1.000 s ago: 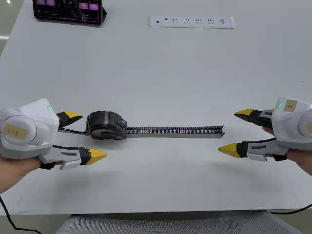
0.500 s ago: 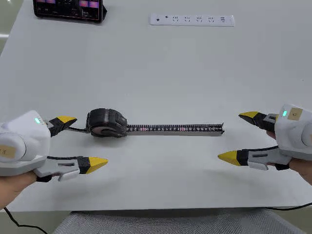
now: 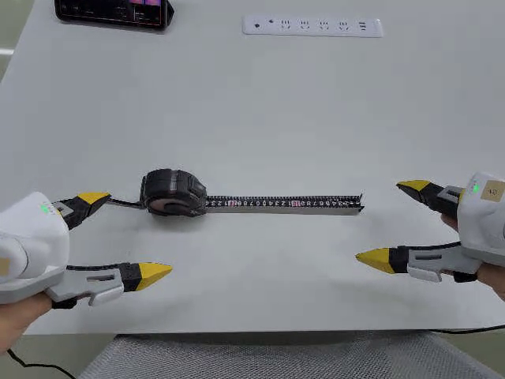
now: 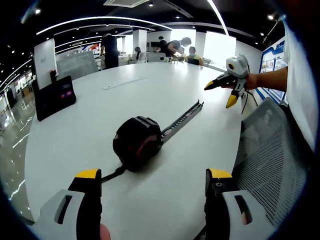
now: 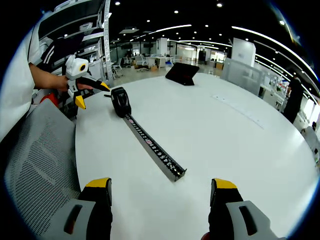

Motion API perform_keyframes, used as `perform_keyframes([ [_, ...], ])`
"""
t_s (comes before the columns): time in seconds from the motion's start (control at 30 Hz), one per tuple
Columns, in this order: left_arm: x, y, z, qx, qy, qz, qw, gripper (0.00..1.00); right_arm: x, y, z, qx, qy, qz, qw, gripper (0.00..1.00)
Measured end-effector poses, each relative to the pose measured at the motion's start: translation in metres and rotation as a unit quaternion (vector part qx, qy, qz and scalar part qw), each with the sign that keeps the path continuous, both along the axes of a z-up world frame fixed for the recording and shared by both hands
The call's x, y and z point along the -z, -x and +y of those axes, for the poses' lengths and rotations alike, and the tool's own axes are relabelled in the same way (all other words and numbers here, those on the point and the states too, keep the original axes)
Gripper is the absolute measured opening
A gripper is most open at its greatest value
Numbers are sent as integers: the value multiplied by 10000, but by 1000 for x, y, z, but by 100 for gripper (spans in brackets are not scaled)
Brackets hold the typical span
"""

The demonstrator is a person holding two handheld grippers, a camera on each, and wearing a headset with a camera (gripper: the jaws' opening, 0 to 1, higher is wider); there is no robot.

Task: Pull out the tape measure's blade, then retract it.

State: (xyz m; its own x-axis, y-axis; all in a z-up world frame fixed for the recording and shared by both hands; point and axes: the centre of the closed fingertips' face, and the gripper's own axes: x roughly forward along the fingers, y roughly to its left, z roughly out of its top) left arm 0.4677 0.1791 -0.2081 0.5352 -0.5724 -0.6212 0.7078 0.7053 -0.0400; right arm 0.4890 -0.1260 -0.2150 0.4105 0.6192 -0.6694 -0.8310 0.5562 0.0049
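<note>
A black tape measure (image 3: 172, 193) lies on the white table (image 3: 260, 110), and its blade (image 3: 284, 204) is pulled out to the right and lies flat. My left gripper (image 3: 126, 237) is open, a little left of and nearer than the case, touching nothing. Open too, my right gripper (image 3: 394, 223) hangs just right of the blade's end hook (image 3: 360, 202). From the left gripper view the case (image 4: 137, 141) sits ahead between the fingertips (image 4: 89, 175), with the blade (image 4: 181, 118) running away. The right gripper view looks along the blade (image 5: 152, 146) to the case (image 5: 120, 101).
A white power strip (image 3: 312, 26) lies at the table's far edge, with a dark device (image 3: 114, 11) at the far left. A mesh chair (image 3: 260, 355) sits below the near edge. In the left gripper view, people (image 4: 175, 47) stand far off.
Both grippers have drawn back toward the near table edge, away from the tape measure. The tape measure and its extended blade have stayed in place.
</note>
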Motion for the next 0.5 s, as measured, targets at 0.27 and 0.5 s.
perform_keyframes([
  [0.27, 0, 8, -2, -32, 42, 4, 10000, 84, 1, 11, -4, 94, -38, 11, 9999, 84],
  [0.5, 4, 15, 0, -94, 101, 66, 9999, 87, 3, 21, -7, 204, -81, 17, 9998, 87],
])
